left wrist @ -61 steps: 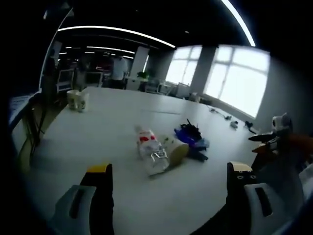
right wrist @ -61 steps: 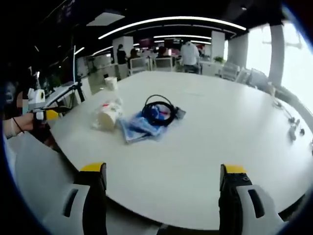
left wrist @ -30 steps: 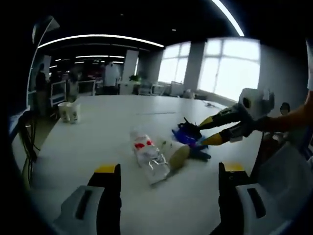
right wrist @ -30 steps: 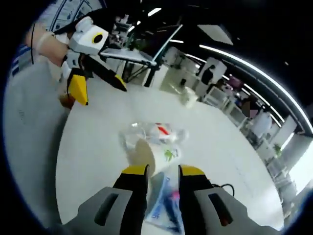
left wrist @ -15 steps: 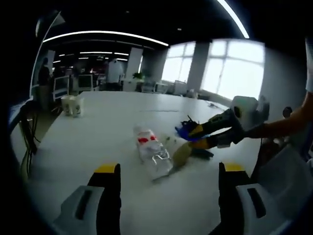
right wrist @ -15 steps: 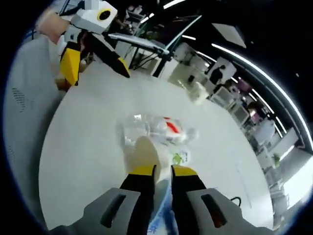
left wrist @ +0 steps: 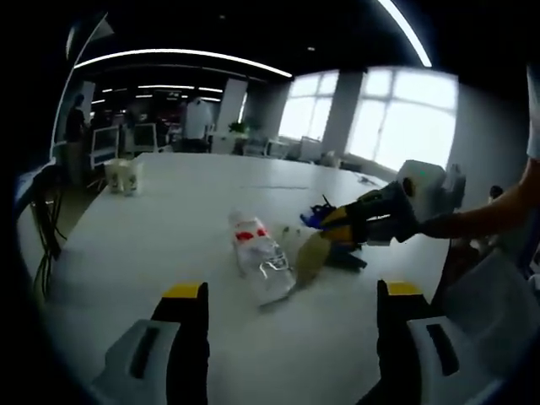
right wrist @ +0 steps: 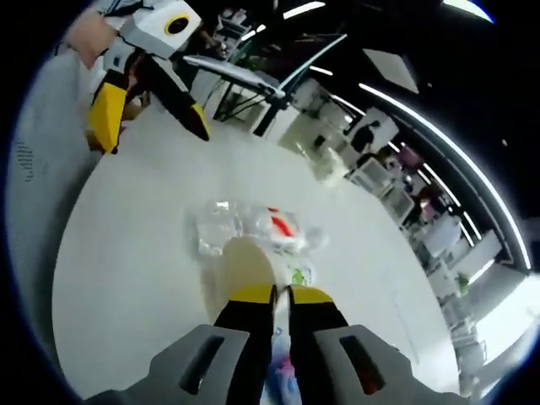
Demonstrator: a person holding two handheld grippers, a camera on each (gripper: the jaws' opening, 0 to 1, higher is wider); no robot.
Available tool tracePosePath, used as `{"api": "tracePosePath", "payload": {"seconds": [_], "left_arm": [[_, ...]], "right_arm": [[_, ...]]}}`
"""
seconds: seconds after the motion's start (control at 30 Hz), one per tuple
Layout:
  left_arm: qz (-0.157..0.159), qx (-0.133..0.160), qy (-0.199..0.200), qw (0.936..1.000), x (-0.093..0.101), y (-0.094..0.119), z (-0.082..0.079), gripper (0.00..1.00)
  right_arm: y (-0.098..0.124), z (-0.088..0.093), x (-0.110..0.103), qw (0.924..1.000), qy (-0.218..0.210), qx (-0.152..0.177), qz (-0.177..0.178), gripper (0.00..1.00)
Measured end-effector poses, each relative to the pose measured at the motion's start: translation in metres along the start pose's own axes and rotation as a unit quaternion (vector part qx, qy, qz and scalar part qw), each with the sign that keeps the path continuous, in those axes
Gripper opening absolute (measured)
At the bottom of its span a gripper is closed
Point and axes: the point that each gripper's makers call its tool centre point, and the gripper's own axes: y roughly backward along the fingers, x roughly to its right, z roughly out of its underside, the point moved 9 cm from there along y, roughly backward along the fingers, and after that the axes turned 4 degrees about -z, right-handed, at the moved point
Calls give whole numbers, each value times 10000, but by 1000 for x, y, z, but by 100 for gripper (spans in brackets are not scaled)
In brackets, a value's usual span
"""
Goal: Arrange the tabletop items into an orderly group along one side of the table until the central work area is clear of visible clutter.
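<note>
The right gripper (right wrist: 280,294), jaws pressed nearly together on the rim of the paper cup (right wrist: 253,263) just ahead of it, seems mid-pickup, so next comes carrying the cup to the surface (left wrist: 169,228) edge, while the left gripper (left wrist: 287,295) waits spread wide short of the plastic bag (left wrist: 257,257).

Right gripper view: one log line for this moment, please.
right gripper: shut on paper cup rim | left gripper: open, idle | plastic bottle: lying beside cup
</note>
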Motion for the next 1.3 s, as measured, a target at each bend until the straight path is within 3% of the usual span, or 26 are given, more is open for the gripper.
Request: {"api": "tracePosePath", "payload": {"seconds": [0.23, 0.7, 0.93, 0.97, 1.07, 1.13, 1.2, 1.3], "left_arm": [[33, -6, -57, 10000, -1, -2, -1, 79], [91, -10, -188, 9998, 0, -5, -3, 78], [207, -116, -489, 9985, 3, -9, -1, 78], [224, -101, -526, 9983, 3, -10, -1, 78], [314, -40, -735, 9968, 6, -14, -2, 78], [436, -147, -444, 9980, 6, -18, 0, 78], [419, -41, -626, 9971, 5, -21, -2, 77], [441, -50, -589, 9973, 7, -23, -4, 78]], "right_arm": [[1, -3, 17, 9998, 3, -2, 211, 0], [1, -7, 29, 9997, -200, -67, 90, 0], [2, -5, 39, 9957, -898, -110, -192, 0], [1, -3, 40, 9921, -1199, -194, -315, 0], [0, -2, 48, 9863, -1579, -198, -447, 0], [0, 0, 51, 9822, -1763, -320, -570, 0], [0, 1, 56, 9787, -1913, -383, -633, 0], [-3, 3, 63, 9741, -2076, -501, -744, 0]]}}
